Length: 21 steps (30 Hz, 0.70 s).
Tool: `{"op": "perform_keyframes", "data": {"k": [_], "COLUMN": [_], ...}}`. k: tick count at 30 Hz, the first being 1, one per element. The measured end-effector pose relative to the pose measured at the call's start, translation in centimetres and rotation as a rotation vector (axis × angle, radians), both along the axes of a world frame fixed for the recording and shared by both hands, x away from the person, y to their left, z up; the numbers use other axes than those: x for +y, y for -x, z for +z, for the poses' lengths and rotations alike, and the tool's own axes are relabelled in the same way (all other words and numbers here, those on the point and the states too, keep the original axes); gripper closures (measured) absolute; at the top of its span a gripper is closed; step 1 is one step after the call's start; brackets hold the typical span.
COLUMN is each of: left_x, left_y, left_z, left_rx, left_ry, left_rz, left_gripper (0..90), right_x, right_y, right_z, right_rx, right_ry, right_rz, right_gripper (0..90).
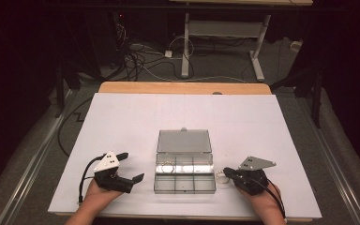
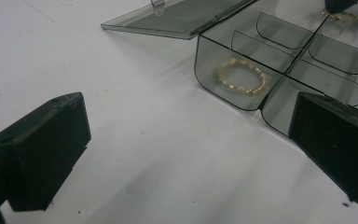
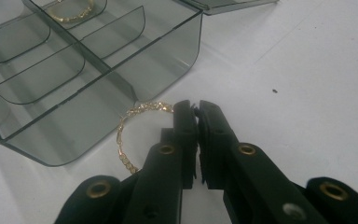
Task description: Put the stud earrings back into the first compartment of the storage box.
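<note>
A clear grey compartment box (image 1: 185,183) lies in the middle of the white table, its lid (image 1: 184,140) folded back flat. One gold bracelet (image 2: 235,60) rests in a corner compartment beside the lid. A second gold bracelet (image 3: 144,108) sits on the table just outside the box's right wall (image 3: 168,51). My right gripper (image 3: 196,106) is shut, and the bracelet's edge runs in under its tips. My left gripper (image 2: 186,121) stands open and holds nothing, on the table left of the box (image 2: 198,46). In the high view the left gripper (image 1: 132,166) and right gripper (image 1: 226,172) flank the box.
A white sheet (image 1: 122,122) covers the table top, with a wooden edge (image 1: 183,87) at the far side. The box's other compartments (image 3: 37,79) hold nothing. Cables and a desk frame (image 1: 185,47) stand on the floor beyond the table.
</note>
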<state>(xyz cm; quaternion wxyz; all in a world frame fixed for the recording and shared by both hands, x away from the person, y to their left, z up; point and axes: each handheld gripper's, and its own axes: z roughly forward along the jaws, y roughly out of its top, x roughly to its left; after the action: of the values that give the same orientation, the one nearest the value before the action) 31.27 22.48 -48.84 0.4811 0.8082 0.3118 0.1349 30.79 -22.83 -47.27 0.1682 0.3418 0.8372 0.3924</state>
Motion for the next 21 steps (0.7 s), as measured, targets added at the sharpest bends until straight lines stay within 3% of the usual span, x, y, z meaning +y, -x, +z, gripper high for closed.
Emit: {"op": "perform_keyframes", "data": {"k": [12, 21], "left_x": [0.0, 0.0], "left_y": [0.0, 0.0], "left_z": [0.0, 0.0], "left_rx": [0.000, -0.001], "left_ry": [0.000, -0.001], "left_rz": [0.000, 0.003], "left_gripper": [0.0, 0.0], "right_x": [-0.6, -0.2], "right_y": [0.3, 0.5], "right_z": [1.2, 2.8], "right_rx": [-0.026, -0.071], "right_ry": [-0.030, -0.058], "right_rz": [-0.016, -0.003], "right_gripper": [87.9, 87.9]}}
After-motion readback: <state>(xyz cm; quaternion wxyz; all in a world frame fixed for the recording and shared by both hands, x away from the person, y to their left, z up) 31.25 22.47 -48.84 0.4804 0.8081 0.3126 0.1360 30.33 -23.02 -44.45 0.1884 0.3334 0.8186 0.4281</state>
